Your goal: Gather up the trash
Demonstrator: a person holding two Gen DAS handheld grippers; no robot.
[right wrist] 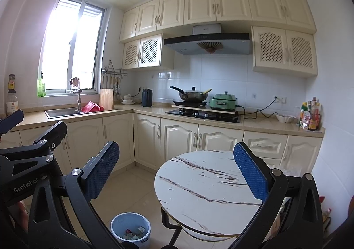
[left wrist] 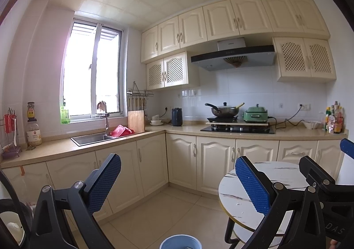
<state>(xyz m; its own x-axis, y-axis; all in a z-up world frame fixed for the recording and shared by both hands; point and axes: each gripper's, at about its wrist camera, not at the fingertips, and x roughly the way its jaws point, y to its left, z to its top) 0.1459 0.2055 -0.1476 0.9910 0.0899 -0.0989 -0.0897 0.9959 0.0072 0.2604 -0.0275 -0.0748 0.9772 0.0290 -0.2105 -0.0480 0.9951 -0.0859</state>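
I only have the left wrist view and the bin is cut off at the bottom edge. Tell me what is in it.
Observer: The right wrist view shows the blue bin whole, on the floor left of the round marble table. Several small wrappers and scraps lie at its bottom.
Operator: Report the far side of the table top.
Observer: No large trash on it, only tiny white specks.
Operator: Give me the right tongs' state.
Observer: The right tongs are open with nothing between the pads. The left tongs show at the left edge of that view.
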